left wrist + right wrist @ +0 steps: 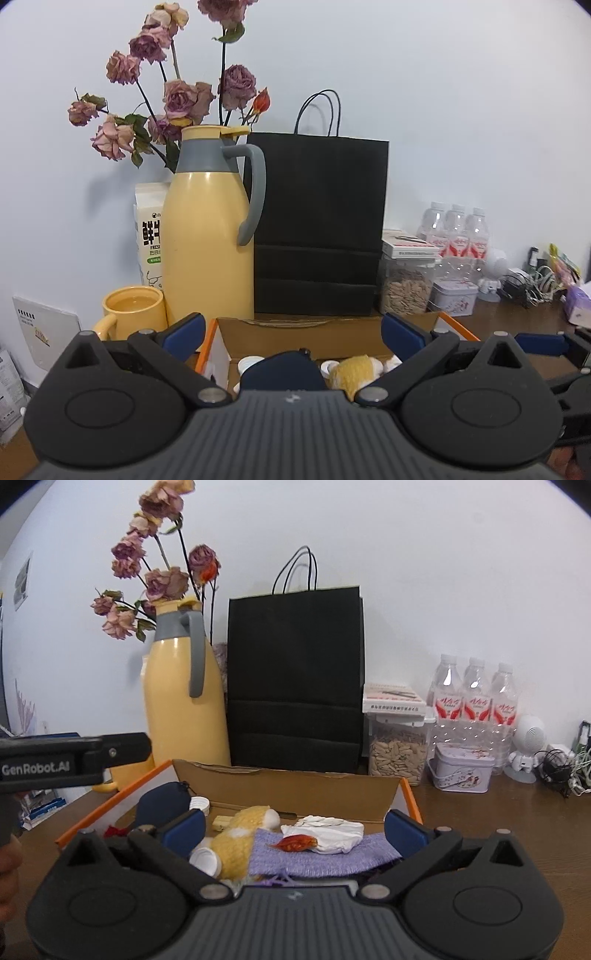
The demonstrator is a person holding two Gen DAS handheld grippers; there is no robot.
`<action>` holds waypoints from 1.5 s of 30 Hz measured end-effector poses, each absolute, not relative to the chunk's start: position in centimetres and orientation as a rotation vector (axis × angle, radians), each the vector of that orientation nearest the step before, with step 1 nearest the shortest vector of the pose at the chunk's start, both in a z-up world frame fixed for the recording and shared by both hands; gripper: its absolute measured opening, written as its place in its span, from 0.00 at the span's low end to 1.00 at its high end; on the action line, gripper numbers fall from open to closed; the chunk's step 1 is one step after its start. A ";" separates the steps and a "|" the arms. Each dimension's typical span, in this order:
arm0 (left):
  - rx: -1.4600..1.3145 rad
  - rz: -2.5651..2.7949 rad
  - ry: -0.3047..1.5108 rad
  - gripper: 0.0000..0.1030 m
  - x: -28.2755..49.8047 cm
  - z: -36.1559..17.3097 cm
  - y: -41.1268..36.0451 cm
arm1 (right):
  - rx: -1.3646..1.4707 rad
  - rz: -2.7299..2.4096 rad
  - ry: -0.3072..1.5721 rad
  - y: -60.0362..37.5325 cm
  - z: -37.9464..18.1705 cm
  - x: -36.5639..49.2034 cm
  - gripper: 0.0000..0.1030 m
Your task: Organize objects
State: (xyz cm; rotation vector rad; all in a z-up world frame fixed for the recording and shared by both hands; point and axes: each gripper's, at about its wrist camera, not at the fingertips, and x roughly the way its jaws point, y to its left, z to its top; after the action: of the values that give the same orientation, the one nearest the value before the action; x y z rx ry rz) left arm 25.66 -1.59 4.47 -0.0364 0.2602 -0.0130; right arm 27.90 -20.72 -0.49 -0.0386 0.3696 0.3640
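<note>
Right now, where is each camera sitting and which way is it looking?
Left wrist: on the left gripper, looking forward over its open blue fingers at the yellow jug, black bag and cardboard box; the right gripper's fingers show at right.
Right wrist: on the right gripper, open, looking down into the box; the left gripper and a hand show at left.
Both share the jug, bag, box and bottles.

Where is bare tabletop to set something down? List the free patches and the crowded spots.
Free: the brown table right of the cardboard box, in front of the tin. Crowded: the back row against the wall, with thermos, black bag, seed jar and water bottles; the box itself is full.
</note>
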 end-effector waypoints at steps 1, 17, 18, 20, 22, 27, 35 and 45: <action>-0.036 -0.018 0.263 1.00 25.2 4.6 -1.4 | -0.039 0.365 0.367 -20.9 -0.3 27.3 1.00; 0.004 -0.018 0.438 1.00 16.2 -0.5 0.7 | -0.020 0.369 0.417 -23.0 -1.9 17.5 1.00; 0.005 -0.024 0.446 1.00 15.9 -0.7 0.7 | -0.019 0.366 0.427 -23.1 -2.2 17.3 1.00; 0.001 -0.032 0.463 1.00 15.3 -1.1 0.9 | -0.015 0.369 0.451 -23.1 -2.8 16.8 1.00; -0.008 -0.030 0.478 1.00 14.8 -1.3 1.0 | -0.011 0.365 0.472 -23.1 -3.0 16.4 1.00; -0.018 -0.015 0.494 1.00 13.6 -1.0 1.0 | 0.011 0.353 0.497 -23.2 -3.0 15.4 1.00; -0.020 -0.015 0.513 1.00 11.4 -0.5 0.8 | 0.012 0.350 0.521 -23.2 -2.6 13.7 1.00; -0.030 -0.009 0.524 1.00 10.0 -0.1 1.0 | -0.001 0.341 0.522 -23.1 -2.1 12.1 1.00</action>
State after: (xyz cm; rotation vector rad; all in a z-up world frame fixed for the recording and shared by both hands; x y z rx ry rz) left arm 10.00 0.99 -0.13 -0.0299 0.5244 -0.0090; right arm 12.10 -23.12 -2.08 -0.0014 0.5220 0.3407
